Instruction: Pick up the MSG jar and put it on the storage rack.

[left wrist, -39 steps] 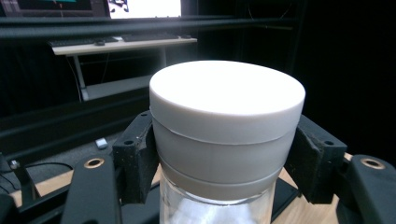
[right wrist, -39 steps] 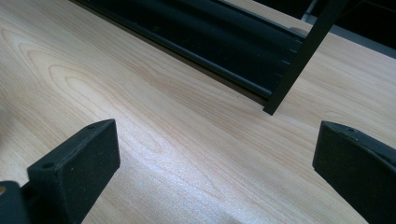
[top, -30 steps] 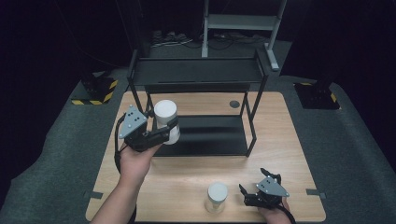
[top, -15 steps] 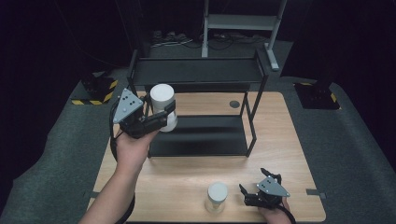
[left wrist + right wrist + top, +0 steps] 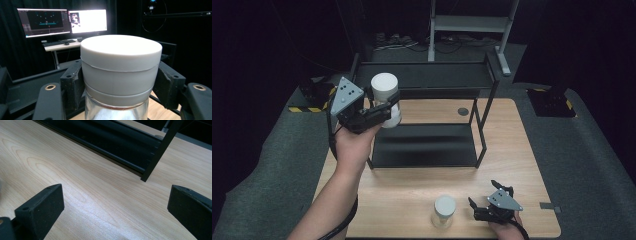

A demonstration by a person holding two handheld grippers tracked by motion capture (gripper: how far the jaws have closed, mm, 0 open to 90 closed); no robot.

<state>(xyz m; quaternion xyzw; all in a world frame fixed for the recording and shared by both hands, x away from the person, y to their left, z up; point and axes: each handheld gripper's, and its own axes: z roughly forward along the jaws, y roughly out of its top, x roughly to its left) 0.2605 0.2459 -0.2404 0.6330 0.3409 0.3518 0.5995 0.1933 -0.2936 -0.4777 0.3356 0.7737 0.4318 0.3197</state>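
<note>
My left gripper (image 5: 384,111) is shut on a clear jar with a white lid (image 5: 385,99) and holds it upright in the air at the left end of the black two-level rack (image 5: 427,147), near its top shelf. In the left gripper view both pads clamp the jar (image 5: 120,72) just under its lid. A second white-lidded jar (image 5: 444,211) stands on the wooden table (image 5: 522,145) near the front edge. My right gripper (image 5: 484,207) rests open on the table just right of that jar, and in the right gripper view its jaws stand wide over bare wood.
The rack's lower shelf (image 5: 424,145) and top shelf (image 5: 422,75) are bare. A rack leg (image 5: 160,152) stands ahead of the right gripper. Monitors on a desk (image 5: 62,22) sit beyond the table. A dark round grommet (image 5: 463,111) is set in the tabletop at the back.
The left hand has lifted the jar upward and a little toward the back, from beside the lower shelf to the level of the top shelf. The right gripper and the front jar have stayed put.
</note>
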